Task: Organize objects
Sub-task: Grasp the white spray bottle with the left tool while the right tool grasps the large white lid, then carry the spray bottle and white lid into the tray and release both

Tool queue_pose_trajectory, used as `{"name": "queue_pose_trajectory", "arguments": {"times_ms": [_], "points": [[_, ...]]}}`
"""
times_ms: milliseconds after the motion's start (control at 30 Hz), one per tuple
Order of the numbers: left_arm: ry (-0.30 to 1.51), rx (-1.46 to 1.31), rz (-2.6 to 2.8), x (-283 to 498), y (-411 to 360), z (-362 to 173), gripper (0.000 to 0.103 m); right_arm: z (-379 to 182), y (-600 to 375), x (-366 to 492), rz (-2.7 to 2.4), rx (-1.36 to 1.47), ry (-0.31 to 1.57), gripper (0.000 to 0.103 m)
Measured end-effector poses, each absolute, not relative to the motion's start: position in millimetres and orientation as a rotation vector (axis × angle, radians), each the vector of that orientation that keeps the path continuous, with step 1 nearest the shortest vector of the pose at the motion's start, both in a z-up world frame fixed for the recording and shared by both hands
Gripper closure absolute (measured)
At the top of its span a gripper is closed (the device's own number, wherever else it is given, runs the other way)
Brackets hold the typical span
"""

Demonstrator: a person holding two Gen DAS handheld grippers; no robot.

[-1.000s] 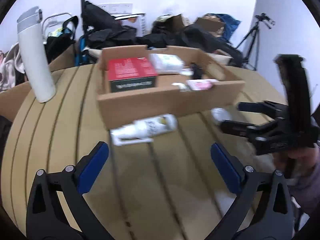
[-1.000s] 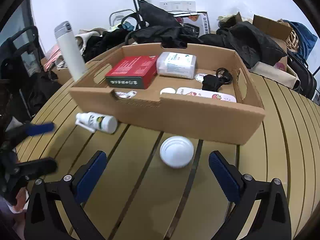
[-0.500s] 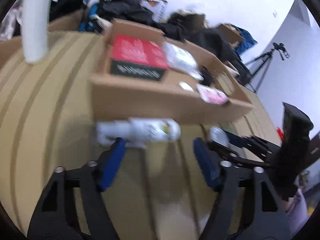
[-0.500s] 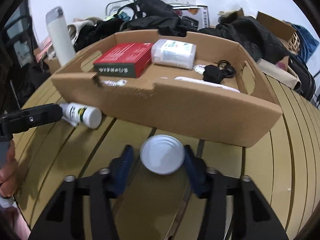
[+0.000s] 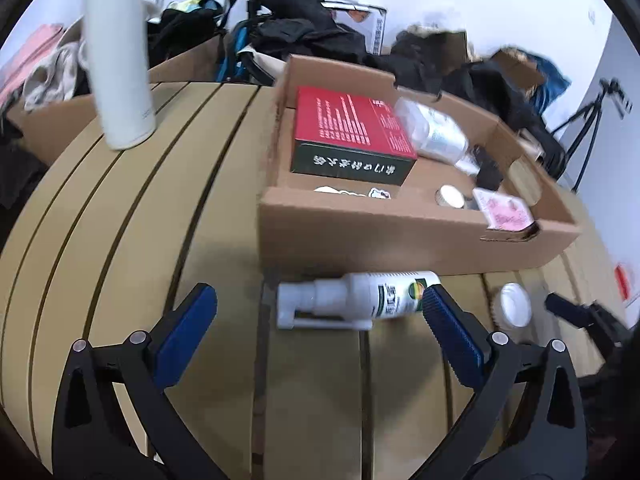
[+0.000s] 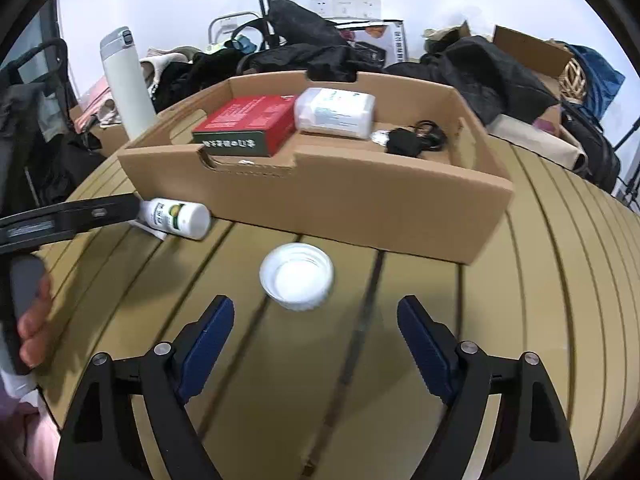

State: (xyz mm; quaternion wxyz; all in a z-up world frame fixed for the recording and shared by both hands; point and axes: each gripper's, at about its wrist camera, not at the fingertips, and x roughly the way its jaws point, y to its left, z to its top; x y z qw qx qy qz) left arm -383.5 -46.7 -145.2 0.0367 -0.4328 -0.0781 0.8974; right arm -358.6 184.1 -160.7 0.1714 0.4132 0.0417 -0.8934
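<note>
Blue pads on my left gripper (image 5: pixel 320 320) are opening wide, empty; the white spray bottle (image 5: pixel 360 300) lies on its side just ahead, its base by the right-side pad. I'd centre on the body, not the thin nozzle, then close across it. My right gripper (image 6: pixel 316 332) is opening too, nothing held, white cap (image 6: pixel 297 276) just beyond the tips, open side up on the slatted table (image 6: pixel 520 320). Cap's shallow, so go low. Cardboard tray (image 6: pixel 360 208) sits behind both, likely the drop spot; lift clear over its front wall.
</note>
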Motion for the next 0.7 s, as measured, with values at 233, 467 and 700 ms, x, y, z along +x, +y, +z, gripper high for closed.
{"name": "queue_pose_trajectory", "arguments": {"times_ms": [233,467,700], "points": [[-0.266,-1.246,2.714,-377,-26,-146,0.049,-171,170,-379,-2.534,1.221,0.175,0.028],[-0.263,-1.337,2.630,-363,-1,-157,0.093,-172,168,-373,-2.570,1.243,0.231,0.059],[-0.036,-1.258,2.493,-301,53,-140,0.079,-170,200,-345,-2.559,1.296,0.164,0.059]]}}
